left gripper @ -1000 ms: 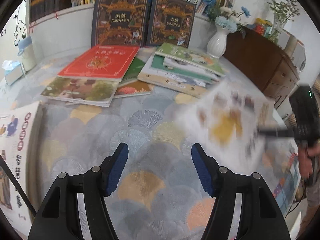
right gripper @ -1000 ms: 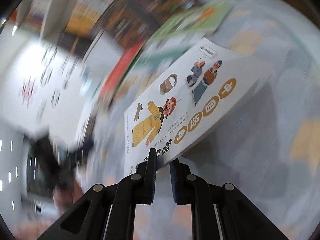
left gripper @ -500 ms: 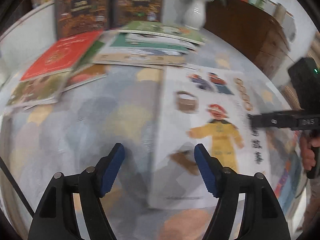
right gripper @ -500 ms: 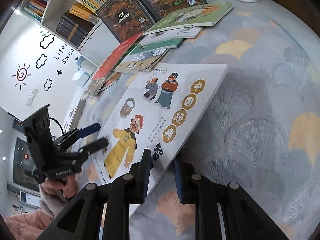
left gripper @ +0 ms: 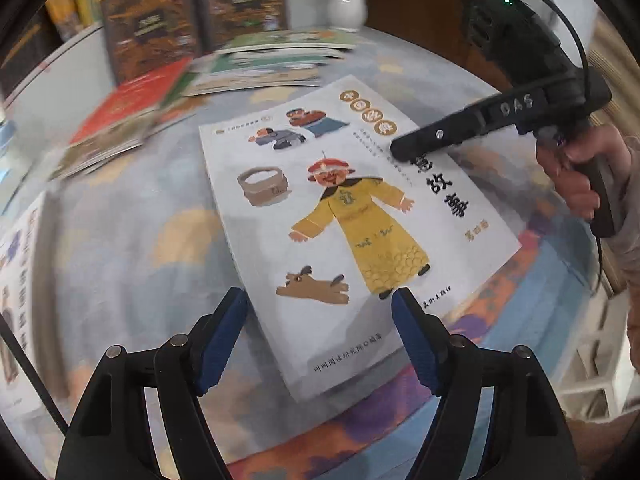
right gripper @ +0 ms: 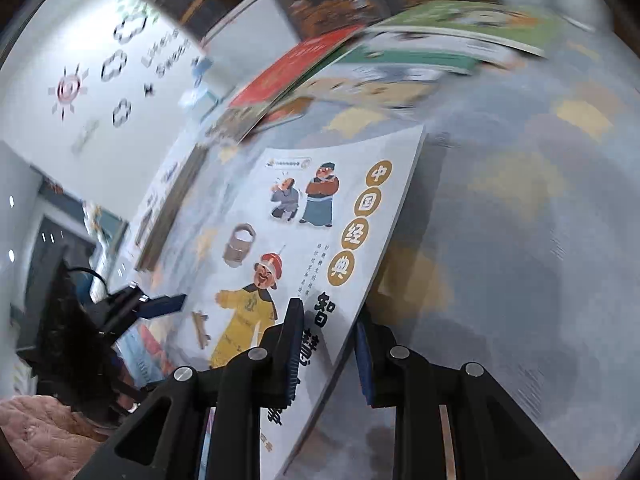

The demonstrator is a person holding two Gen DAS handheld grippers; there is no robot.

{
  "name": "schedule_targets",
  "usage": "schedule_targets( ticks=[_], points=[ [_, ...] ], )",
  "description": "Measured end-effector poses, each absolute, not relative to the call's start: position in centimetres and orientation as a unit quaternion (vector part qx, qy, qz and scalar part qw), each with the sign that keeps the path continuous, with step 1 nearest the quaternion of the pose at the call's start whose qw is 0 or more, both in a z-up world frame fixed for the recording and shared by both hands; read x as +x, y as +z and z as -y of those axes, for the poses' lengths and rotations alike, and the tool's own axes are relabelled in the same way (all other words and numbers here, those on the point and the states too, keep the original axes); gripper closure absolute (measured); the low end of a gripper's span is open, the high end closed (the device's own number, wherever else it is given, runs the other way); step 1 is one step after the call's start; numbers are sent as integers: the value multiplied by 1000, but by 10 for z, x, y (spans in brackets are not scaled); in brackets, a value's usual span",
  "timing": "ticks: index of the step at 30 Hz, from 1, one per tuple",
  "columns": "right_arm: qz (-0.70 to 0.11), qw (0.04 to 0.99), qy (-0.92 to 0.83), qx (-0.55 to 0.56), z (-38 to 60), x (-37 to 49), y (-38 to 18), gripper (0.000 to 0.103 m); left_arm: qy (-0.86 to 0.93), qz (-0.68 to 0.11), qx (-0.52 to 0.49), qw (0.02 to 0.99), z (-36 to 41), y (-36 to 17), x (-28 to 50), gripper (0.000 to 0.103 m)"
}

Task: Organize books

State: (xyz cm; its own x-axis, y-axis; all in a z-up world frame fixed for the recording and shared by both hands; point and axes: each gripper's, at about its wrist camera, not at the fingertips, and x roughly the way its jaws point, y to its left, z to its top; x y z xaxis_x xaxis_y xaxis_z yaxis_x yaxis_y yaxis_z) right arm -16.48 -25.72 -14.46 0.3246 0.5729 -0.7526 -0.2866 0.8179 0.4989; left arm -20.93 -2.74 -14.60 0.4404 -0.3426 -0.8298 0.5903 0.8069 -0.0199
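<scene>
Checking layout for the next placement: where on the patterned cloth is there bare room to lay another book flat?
Bare cloth lies left of the white picture book, bordered by the red book pile behind and a white book at the far left. More bare cloth shows right of the picture book in the right wrist view. The back is crowded with stacked books.

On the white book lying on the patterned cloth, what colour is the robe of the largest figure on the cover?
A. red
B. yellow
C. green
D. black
B: on the cover of the white book the large figure with spread arms wears a yellow robe, with a red hat above it; the right wrist view shows the same yellow robe.
</scene>
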Motion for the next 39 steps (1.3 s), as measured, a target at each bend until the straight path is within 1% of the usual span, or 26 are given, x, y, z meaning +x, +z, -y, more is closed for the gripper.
schedule_targets(
  ticks=[3, 4, 6, 8, 9, 10, 11, 15, 20, 24, 26, 27, 28, 29, 30, 32, 34, 39],
  points=[
    [-510, 797, 291, 141, 238, -148, -146, 77, -257, -469, 89, 840, 1, -147, -187, 31],
    [-513, 793, 296, 145, 234, -143, -147, 74, -253, -474, 70, 840, -9, -147, -179, 35],
    [-518, 785, 301, 154, 237, -140, -147, 72, -252, -478, 44, 841, -24, -145, -169, 38],
    [-527, 778, 299, 164, 248, -144, -146, 68, -240, -481, 25, 843, -33, -145, -157, 45],
    [-529, 775, 299, 172, 256, -147, -146, 59, -233, -479, 21, 846, -36, -146, -150, 50],
    [-530, 770, 303, 185, 265, -150, -146, 52, -234, -478, 16, 846, -37, -146, -144, 50],
    [-533, 765, 305, 196, 272, -154, -147, 51, -235, -479, 11, 846, -36, -146, -139, 51],
    [-530, 761, 323, 190, 275, -161, -149, 51, -241, -480, -3, 844, -31, -146, -121, 51],
    [-521, 745, 347, 230, 269, -140, -155, 51, -280, -484, -53, 827, -34, -147, -110, 51],
    [-513, 751, 345, 233, 257, -127, -156, 58, -285, -475, -57, 830, -31, -147, -108, 52],
    [-507, 754, 344, 236, 258, -124, -158, 63, -290, -471, -77, 829, -36, -149, -107, 52],
    [-503, 757, 340, 241, 260, -124, -160, 72, -295, -472, -95, 825, -40, -149, -104, 52],
    [-501, 760, 332, 247, 263, -123, -163, 84, -297, -474, -110, 821, -42, -149, -102, 52],
    [-499, 762, 324, 257, 267, -122, -167, 89, -298, -475, -123, 819, -44, -150, -99, 53],
    [-496, 758, 324, 273, 271, -121, -170, 91, -297, -474, -123, 820, -44, -151, -98, 56],
    [-492, 761, 320, 278, 272, -121, -170, 92, -289, -473, -116, 824, -40, -150, -97, 57],
    [-492, 770, 305, 268, 267, -124, -165, 90, -273, -481, -106, 826, -35, -146, -97, 57],
    [-507, 776, 278, 252, 255, -128, -147, 90, -259, -483, -90, 832, -30, -136, -99, 57]
  ],
)
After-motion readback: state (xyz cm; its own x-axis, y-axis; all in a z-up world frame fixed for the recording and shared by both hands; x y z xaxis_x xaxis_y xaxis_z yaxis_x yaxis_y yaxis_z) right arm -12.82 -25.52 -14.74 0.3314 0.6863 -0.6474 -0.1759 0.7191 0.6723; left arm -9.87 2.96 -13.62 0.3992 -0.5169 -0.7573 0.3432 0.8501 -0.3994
